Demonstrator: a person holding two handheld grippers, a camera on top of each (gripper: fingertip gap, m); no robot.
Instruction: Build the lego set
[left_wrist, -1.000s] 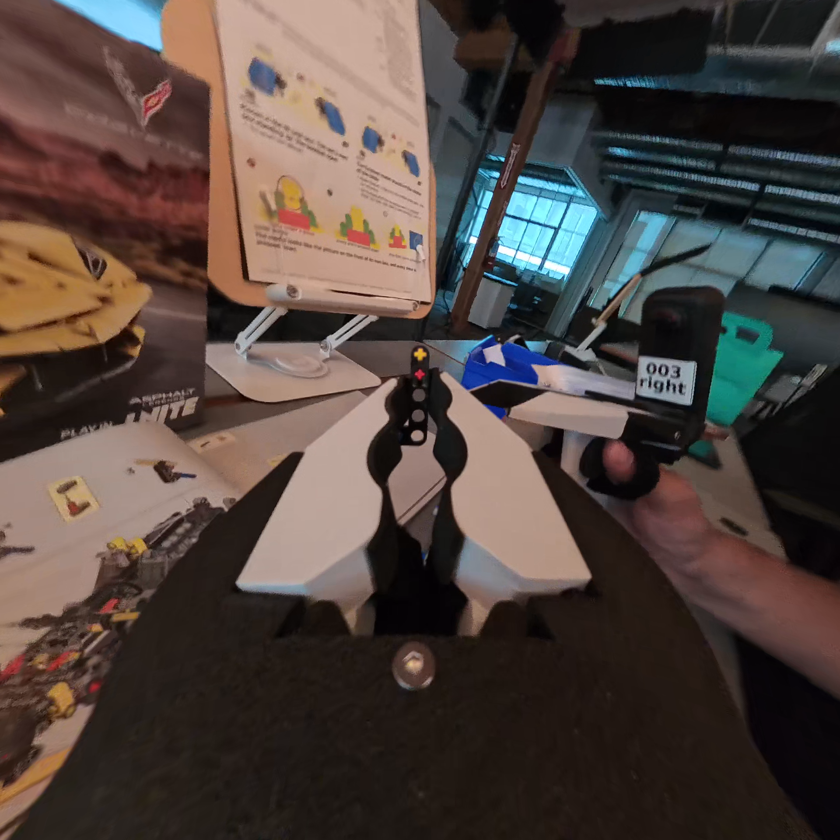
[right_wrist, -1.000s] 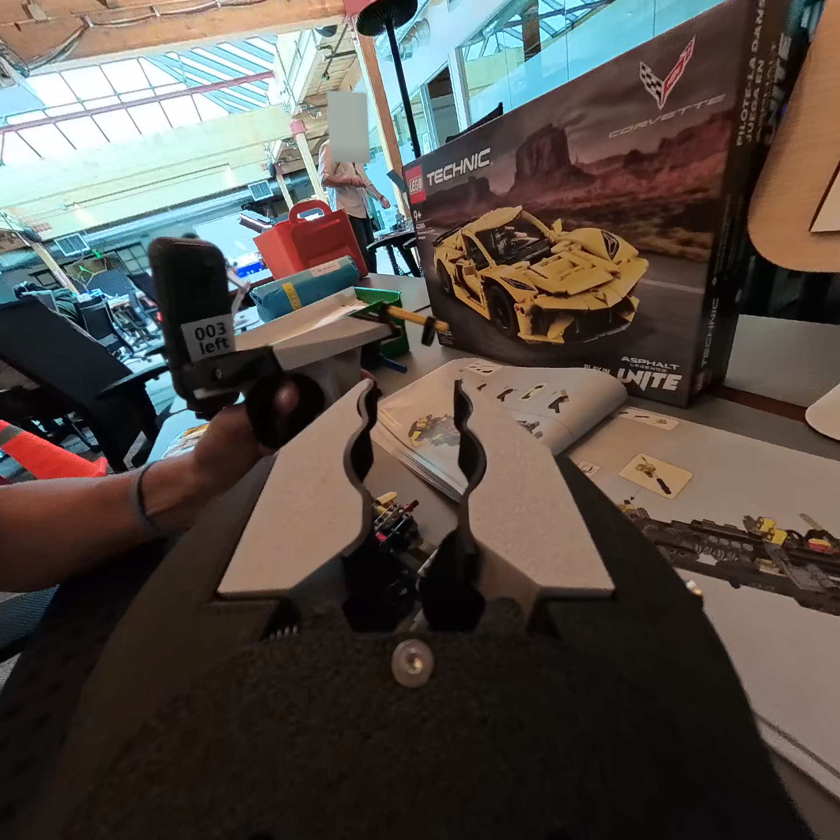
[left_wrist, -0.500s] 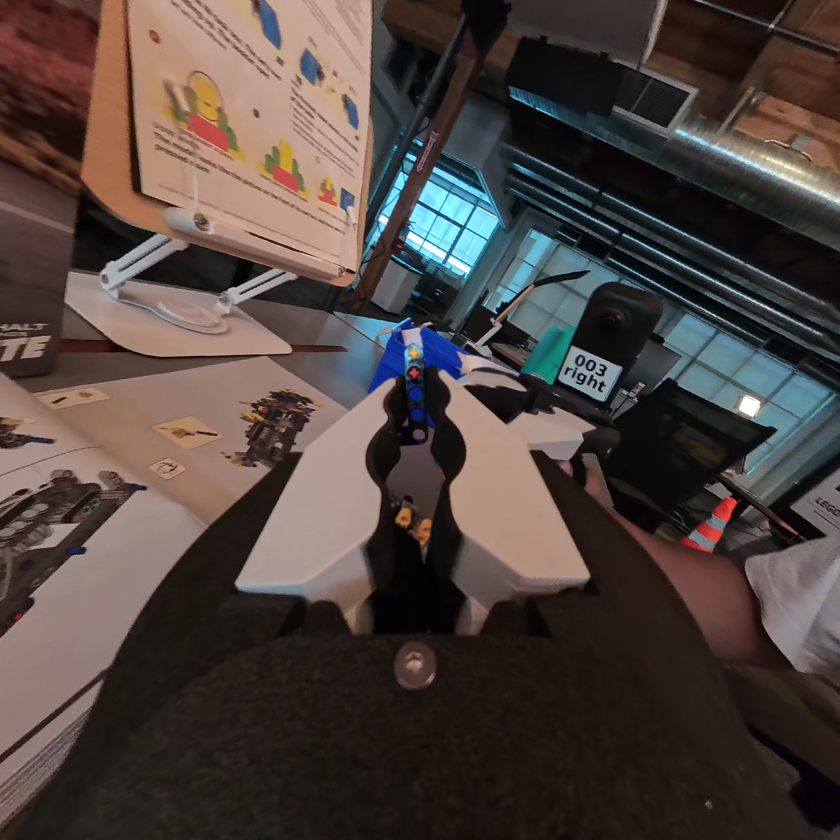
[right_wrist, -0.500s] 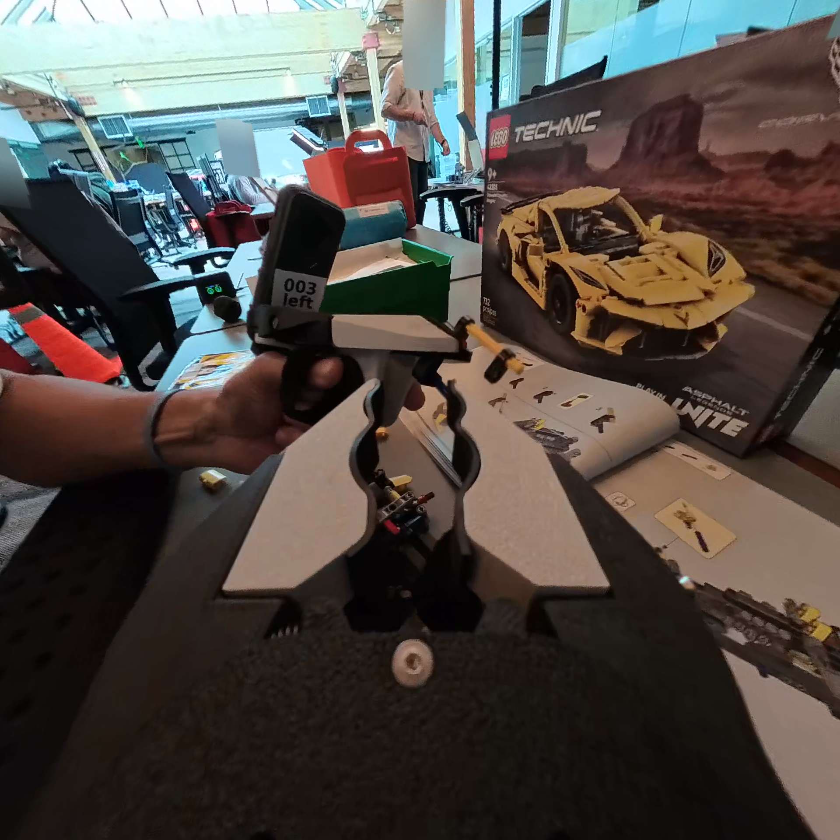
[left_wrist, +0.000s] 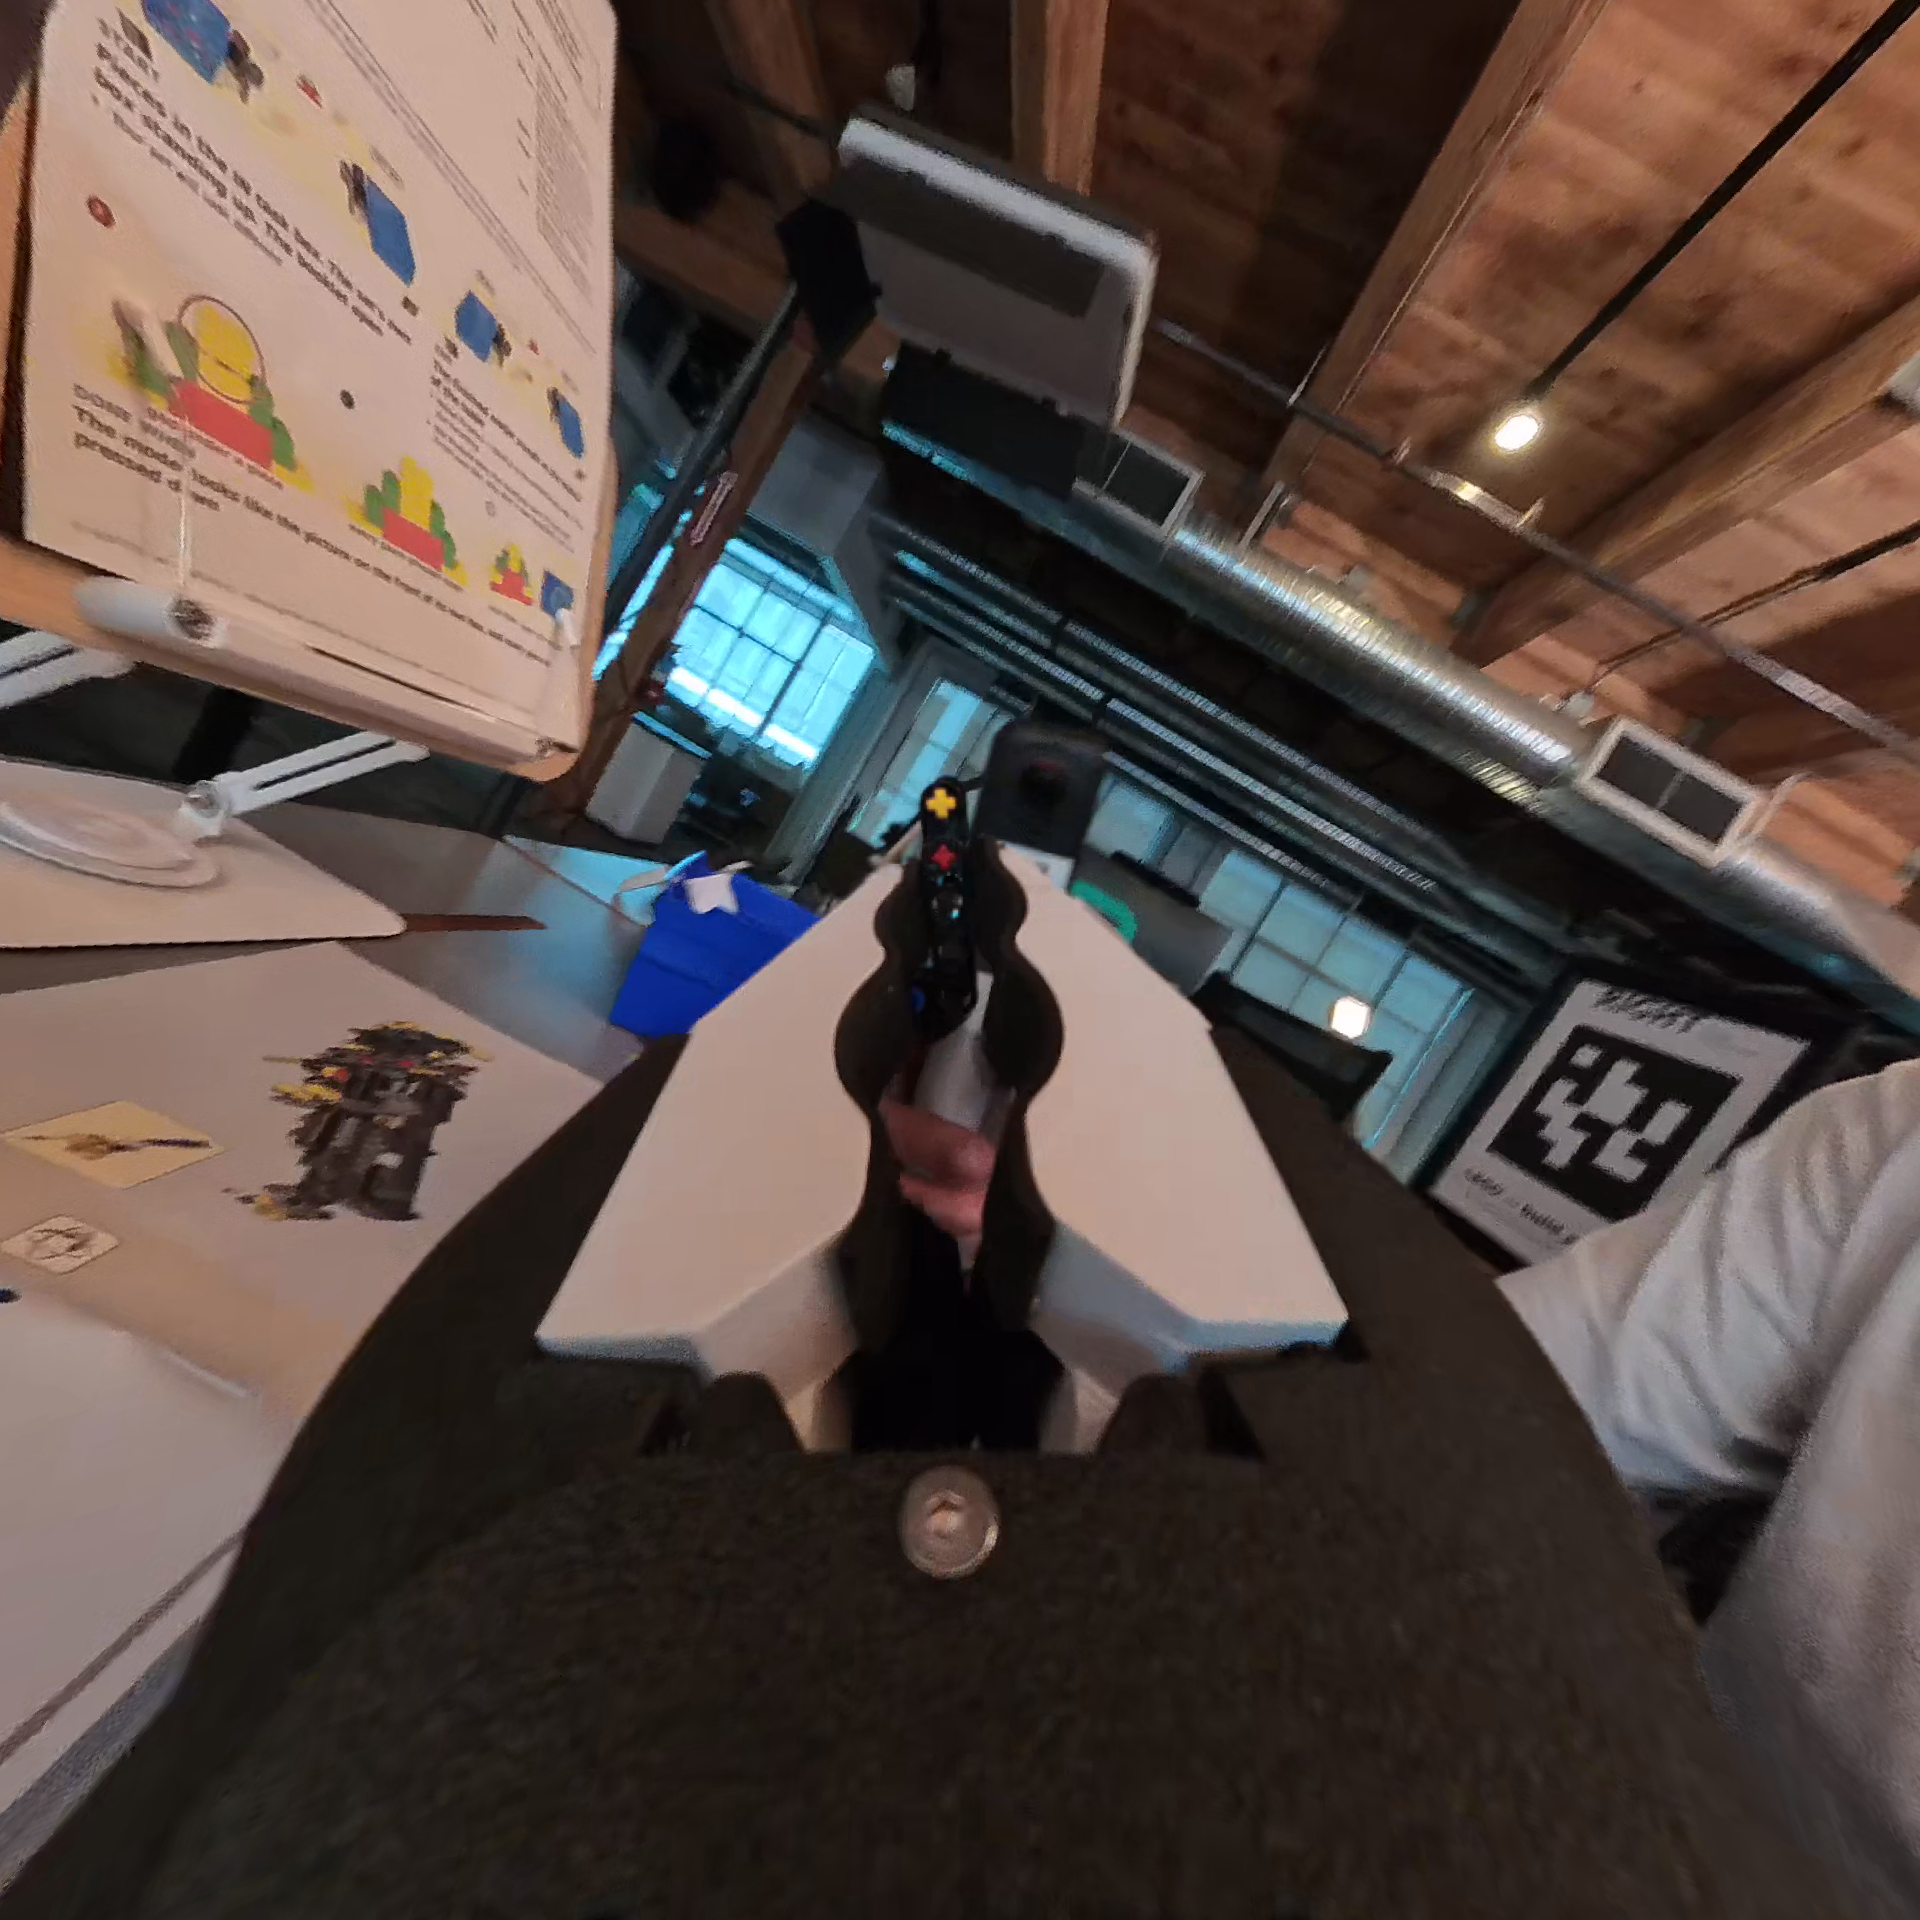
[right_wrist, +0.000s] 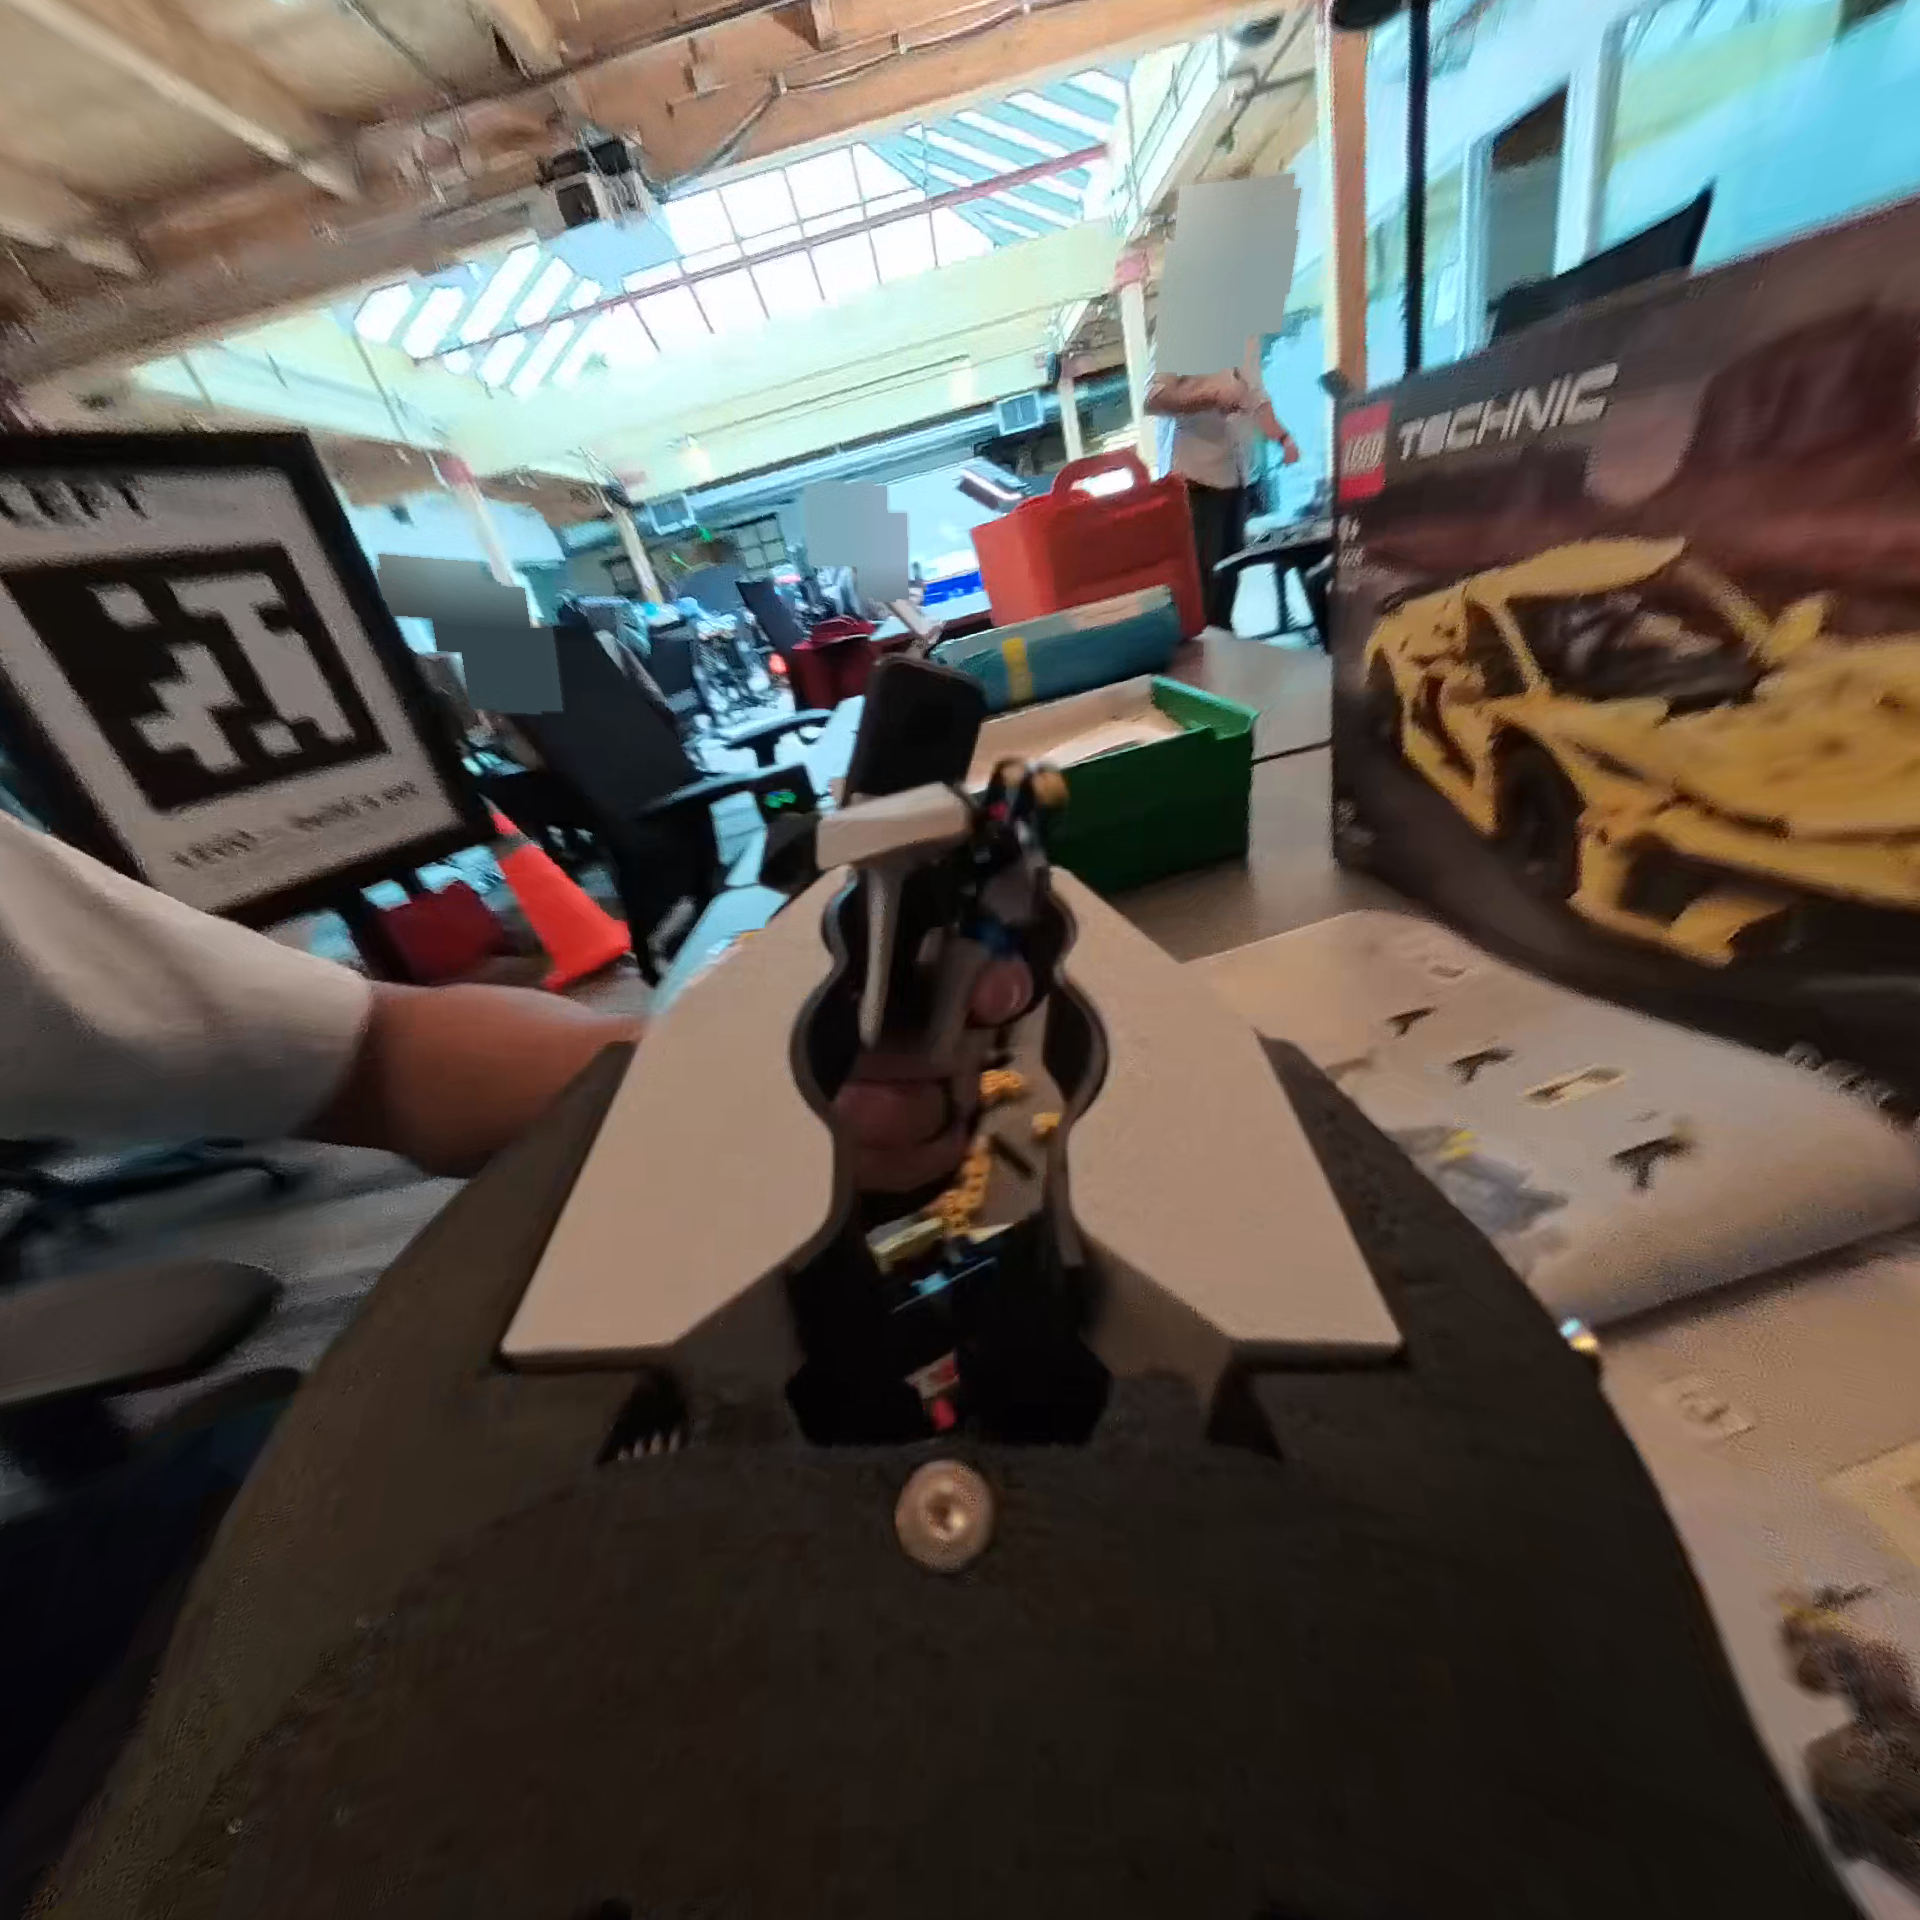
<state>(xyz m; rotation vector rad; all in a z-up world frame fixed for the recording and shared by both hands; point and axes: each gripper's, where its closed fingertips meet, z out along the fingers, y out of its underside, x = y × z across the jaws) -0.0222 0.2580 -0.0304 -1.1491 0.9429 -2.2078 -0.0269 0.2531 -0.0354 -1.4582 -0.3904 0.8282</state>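
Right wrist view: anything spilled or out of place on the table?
Yes. Small yellow pieces lie scattered loose on the table, seen between the right gripper fingers, not in the green bin.

A thin black lego beam (left_wrist: 943, 914) stands upright, pinched between the left tongs (left_wrist: 948, 940), with a yellow cross-shaped pin at its top, a red one just below, and a blue spot lower down. Loose yellow lego pieces (right_wrist: 982, 1153) lie scattered on the surface (right_wrist: 1174, 914).

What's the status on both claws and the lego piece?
Left claw shut on black holed lego beam. Right claw open, empty, facing left claw. Loose yellow lego bits on table below. Nothing blocking.
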